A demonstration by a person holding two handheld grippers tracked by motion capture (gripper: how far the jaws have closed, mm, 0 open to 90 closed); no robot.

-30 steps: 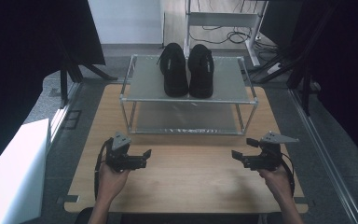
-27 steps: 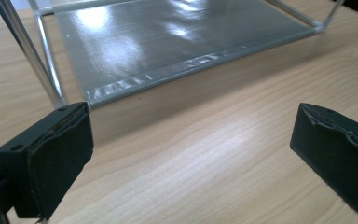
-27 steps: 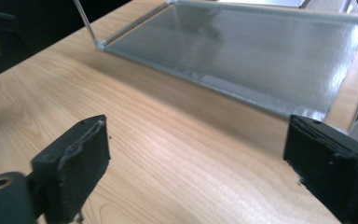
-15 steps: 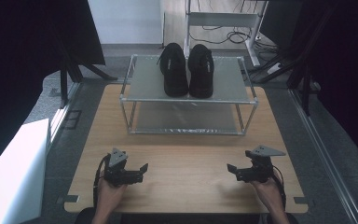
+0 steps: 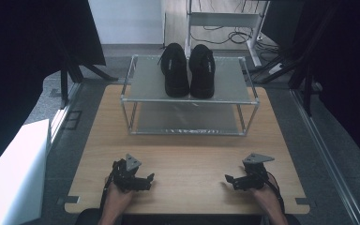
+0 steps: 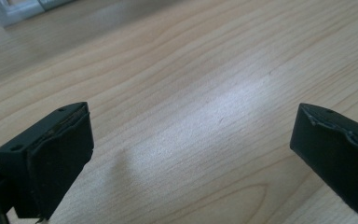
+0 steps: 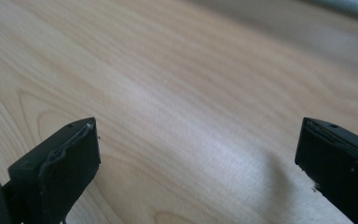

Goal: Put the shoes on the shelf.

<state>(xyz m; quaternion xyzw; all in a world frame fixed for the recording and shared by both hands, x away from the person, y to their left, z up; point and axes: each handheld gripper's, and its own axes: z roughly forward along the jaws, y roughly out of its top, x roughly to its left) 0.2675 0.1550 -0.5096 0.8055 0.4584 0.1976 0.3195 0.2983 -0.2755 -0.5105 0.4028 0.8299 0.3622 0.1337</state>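
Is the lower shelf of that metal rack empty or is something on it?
Empty, as far as shows. In the high view the rack's lower shelf is bare grey, while the pair of black shoes sits upright on the top shelf.

Black shoes (image 5: 189, 70) paired (toes near) atop rack (image 5: 140, 86).

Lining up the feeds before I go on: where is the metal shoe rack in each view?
High view: shoe rack, upper centre, at table's far side.
Left gripper view: frame corner, top left.
Right gripper view: blurred grey strip, top right, probably it.
Shared landmark: wooden tabletop.
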